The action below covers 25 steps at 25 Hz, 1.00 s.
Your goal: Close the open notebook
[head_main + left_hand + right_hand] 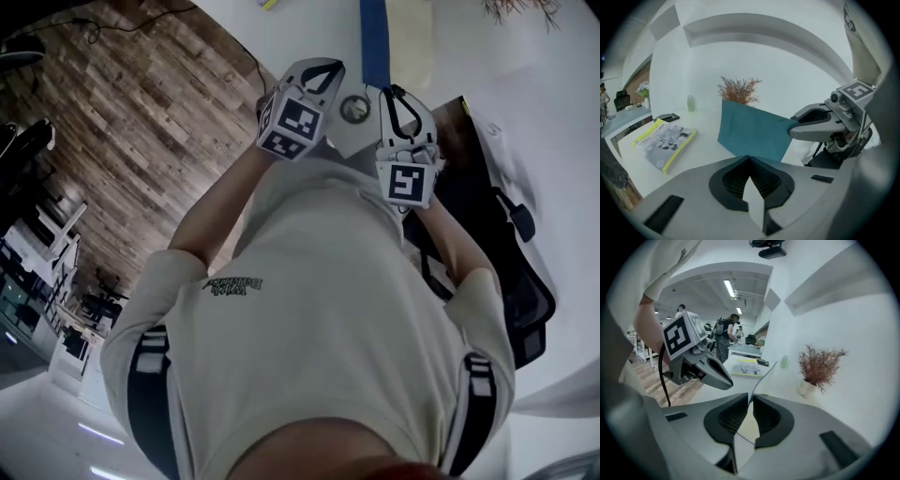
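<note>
The notebook's teal cover (750, 133) stands lifted off the white table (701, 150). In the head view it is a blue strip (375, 37) beside cream pages (412, 47). My right gripper (752, 397) is shut on the cover, which rises edge-on (766, 373) out of its narrow jaw gap. In the left gripper view the right gripper (793, 127) bites the cover's upper right corner. My left gripper (750, 158) is shut with nothing in it, its tip just before the cover's lower edge. The left gripper (729, 382) hangs a little left of the cover.
A yellow-edged book (665, 140) lies at the table's left. A dried plant (739, 91) and a green bottle (691, 103) stand near the wall. A black bag (506, 253) sits at my right. People stand far off (724, 338); wood floor (141, 122) borders the table.
</note>
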### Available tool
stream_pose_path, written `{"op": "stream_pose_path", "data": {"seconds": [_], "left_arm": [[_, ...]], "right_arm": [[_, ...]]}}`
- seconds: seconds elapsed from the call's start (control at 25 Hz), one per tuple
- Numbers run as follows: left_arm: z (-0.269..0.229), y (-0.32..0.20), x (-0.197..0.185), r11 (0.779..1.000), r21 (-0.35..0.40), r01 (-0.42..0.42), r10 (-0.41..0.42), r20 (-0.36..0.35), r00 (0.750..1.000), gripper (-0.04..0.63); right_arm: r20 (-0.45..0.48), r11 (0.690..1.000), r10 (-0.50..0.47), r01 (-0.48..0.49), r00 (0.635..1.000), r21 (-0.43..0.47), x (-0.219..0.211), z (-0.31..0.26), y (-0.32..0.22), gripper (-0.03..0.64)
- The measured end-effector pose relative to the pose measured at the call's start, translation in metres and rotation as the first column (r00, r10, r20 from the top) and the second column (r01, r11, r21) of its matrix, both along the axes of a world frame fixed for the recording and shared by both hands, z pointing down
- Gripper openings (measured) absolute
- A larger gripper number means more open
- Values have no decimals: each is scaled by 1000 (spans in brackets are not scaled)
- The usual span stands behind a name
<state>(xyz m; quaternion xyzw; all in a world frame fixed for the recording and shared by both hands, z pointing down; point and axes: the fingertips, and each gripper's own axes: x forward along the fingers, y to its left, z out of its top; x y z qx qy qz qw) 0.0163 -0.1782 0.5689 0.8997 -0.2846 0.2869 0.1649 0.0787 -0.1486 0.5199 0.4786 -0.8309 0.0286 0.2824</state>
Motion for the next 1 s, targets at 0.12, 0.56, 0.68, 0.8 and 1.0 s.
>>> {"op": "stream_pose_path", "data": {"seconds": [0.12, 0.56, 0.68, 0.8, 1.0], "left_arm": [[17, 3, 27, 998, -28, -64, 64, 26, 998, 14], [52, 10, 65, 986, -86, -140, 147, 92, 985, 14], [43, 10, 60, 988, -82, -135, 142, 86, 986, 14], [30, 6, 56, 991, -77, -112, 117, 64, 991, 14], [1, 10, 47, 996, -68, -60, 61, 22, 998, 14]], "right_arm": [[27, 986, 154, -151, 988, -71, 43, 23, 5, 49], [191, 820, 462, -335, 866, -464, 114, 103, 3, 115], [193, 813, 483, -355, 854, -463, 122, 91, 4, 81], [190, 813, 491, -369, 850, -450, 130, 78, 2, 81], [195, 826, 485, -374, 852, -421, 127, 49, -3, 9]]}}
